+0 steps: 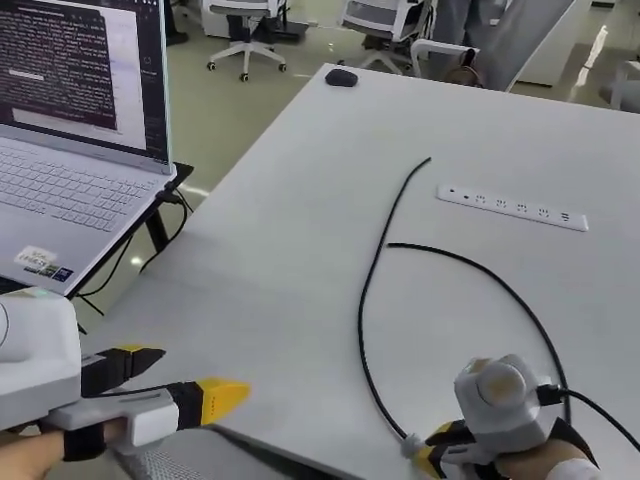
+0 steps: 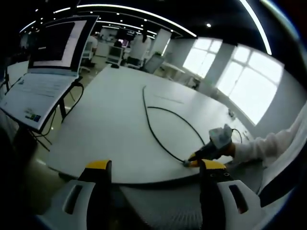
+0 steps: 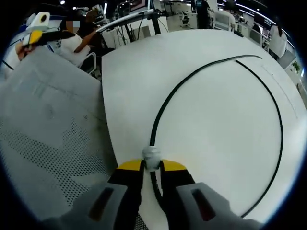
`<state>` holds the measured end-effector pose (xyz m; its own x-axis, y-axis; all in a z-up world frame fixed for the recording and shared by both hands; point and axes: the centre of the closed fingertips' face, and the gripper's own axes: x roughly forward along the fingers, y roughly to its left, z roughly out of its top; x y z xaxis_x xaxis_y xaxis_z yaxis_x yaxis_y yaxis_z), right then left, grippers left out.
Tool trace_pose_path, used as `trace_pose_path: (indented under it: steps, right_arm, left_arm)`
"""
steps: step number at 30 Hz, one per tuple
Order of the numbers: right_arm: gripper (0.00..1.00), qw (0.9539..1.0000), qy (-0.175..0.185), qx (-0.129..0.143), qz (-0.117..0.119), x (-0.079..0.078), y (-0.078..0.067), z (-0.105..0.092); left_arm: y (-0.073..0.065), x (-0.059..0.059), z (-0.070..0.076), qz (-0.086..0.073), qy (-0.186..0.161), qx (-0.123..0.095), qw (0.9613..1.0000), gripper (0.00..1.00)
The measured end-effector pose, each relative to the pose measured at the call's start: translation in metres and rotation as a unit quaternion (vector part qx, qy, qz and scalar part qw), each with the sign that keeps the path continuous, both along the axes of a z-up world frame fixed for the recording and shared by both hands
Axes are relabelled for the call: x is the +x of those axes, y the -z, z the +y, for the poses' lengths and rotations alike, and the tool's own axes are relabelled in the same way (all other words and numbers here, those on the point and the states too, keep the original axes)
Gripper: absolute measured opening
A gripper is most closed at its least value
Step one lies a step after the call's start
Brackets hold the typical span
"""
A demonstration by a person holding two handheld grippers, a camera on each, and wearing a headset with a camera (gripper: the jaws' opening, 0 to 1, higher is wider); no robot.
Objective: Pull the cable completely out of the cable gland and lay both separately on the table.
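The left gripper [image 1: 180, 378] is hovering low on the person's left, pointing to the right with its jaws standing wide apart, and the left hand [image 1: 30, 452] is wrapping its handle. The right gripper [image 1: 425, 458] is being held low, its jaws pinching a cable gland [image 3: 152, 154], with the right hand [image 1: 535, 462] gripping behind.

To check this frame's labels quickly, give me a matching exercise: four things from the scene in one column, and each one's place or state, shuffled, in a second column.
Things:
1. left hand-held gripper
2. right hand-held gripper
3. power strip
4. mouse

Places or states:
A. at the far corner of the table
B. shut on the cable gland
C. jaws open, holding nothing
D. lying flat, right of the cable

Pairs: 1-C, 2-B, 3-D, 4-A.
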<state>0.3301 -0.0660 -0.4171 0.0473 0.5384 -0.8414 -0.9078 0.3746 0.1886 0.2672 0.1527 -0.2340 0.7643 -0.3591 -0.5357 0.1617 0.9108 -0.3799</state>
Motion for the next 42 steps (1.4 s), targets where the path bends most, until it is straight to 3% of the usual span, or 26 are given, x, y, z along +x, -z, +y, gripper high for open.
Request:
trace_pose_path:
  steps: [3, 13, 20, 26, 30, 34, 36, 39, 40, 41, 42]
  right_arm:
    - [0.13, 0.9997, -0.012, -0.004, -0.022, 0.002, 0.0, 0.0]
    - [0.11, 0.9995, -0.009, 0.005, -0.029, 0.008, -0.019, -0.009]
    - [0.11, 0.9959, -0.033, 0.013, -0.082, 0.015, -0.059, -0.014]
    - [0.11, 0.9908, -0.044, 0.022, -0.126, 0.019, -0.108, -0.019]
    - [0.1, 0.9841, -0.064, 0.012, -0.166, 0.018, -0.133, -0.025]
    - [0.1, 0.9812, -0.063, 0.024, -0.181, 0.012, -0.159, -0.027]
    - [0.1, 0.9776, -0.07, 0.026, -0.197, 0.008, -0.171, -0.027]
    - [0.1, 0.9736, -0.08, 0.028, -0.212, 0.003, -0.183, -0.026]
    - [0.1, 0.9699, -0.092, 0.031, -0.223, -0.002, -0.192, -0.024]
    - [0.1, 0.9691, -0.095, 0.032, -0.225, -0.003, -0.194, -0.024]
    - [0.1, 0.9648, -0.109, 0.032, -0.237, -0.008, -0.203, -0.022]
  left_arm:
    - [-0.001, -0.001, -0.001, -0.002, 0.001, 0.0, 1.0, 0.75]
    - [-0.004, 0.0, -0.01, -0.006, 0.024, 0.002, 0.9997, 0.74]
    - [-0.013, 0.008, -0.033, -0.022, 0.08, 0.008, 0.9965, 0.7]
    - [-0.021, 0.022, -0.054, -0.038, 0.128, 0.013, 0.991, 0.66]
    - [-0.027, 0.031, -0.075, -0.051, 0.179, 0.02, 0.9822, 0.63]
    - [-0.035, 0.04, -0.094, -0.065, 0.216, 0.019, 0.974, 0.6]
    - [-0.039, 0.044, -0.105, -0.072, 0.237, 0.018, 0.9687, 0.58]
    - [-0.043, 0.048, -0.117, -0.076, 0.256, 0.011, 0.9635, 0.56]
    - [-0.046, 0.051, -0.125, -0.081, 0.277, 0.011, 0.9574, 0.55]
    - [-0.047, 0.051, -0.127, -0.083, 0.283, 0.012, 0.9553, 0.55]
    - [-0.05, 0.053, -0.134, -0.089, 0.302, 0.017, 0.9491, 0.55]
